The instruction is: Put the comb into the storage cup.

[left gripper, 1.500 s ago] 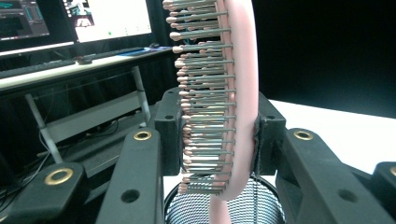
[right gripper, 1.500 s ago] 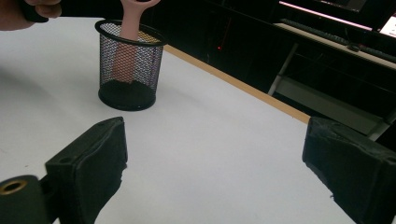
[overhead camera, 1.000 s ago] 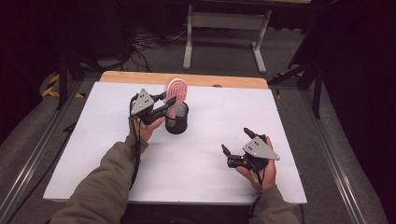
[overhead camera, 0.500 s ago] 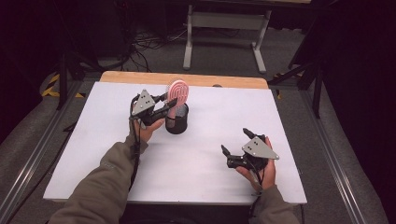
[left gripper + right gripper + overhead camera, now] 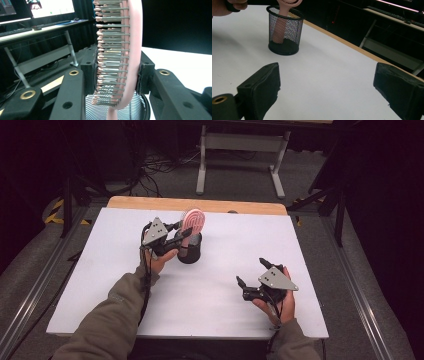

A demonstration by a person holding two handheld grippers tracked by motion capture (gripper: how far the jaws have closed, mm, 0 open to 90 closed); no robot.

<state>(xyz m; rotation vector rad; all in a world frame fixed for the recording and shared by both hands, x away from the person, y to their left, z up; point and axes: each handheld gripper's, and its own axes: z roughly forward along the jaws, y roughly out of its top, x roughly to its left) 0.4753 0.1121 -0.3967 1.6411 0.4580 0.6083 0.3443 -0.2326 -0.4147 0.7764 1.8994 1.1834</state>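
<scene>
A pink hairbrush [image 5: 193,222] stands upright with its handle down inside a black wire-mesh cup [image 5: 190,251], its oval head rising above the rim. The cup stands on a white bench [image 5: 210,285], in the left half, towards the far edge. The left tongs [image 5: 183,234] are closed on the head of the brush, one pad on the bristle side and the other on the smooth back; the left gripper view shows the rows of grey bristles with pink tips [image 5: 110,62] pressed against one black pad [image 5: 89,72] while the pink back meets the opposite pad. Below the brush, in that same view, the mesh cup's rim [image 5: 140,105] and open mouth are seen. The jaws have just been easing apart very slightly, though the brush is between them and the pads are on it. A hand [image 5: 161,260] in an olive-grey sleeve [image 5: 105,325] holds these tongs from the near side. The right tongs [image 5: 252,272] lie well apart from the cup, low over the near right part of the bench, with their jaws spread wide and nothing between them. In the right gripper view the two black pads stand far apart over bare white bench, and the cup with the brush handle inside it [image 5: 279,30] is seen farther off at the upper left. A strip of wood [image 5: 197,204] edges the far side of the bench.
</scene>
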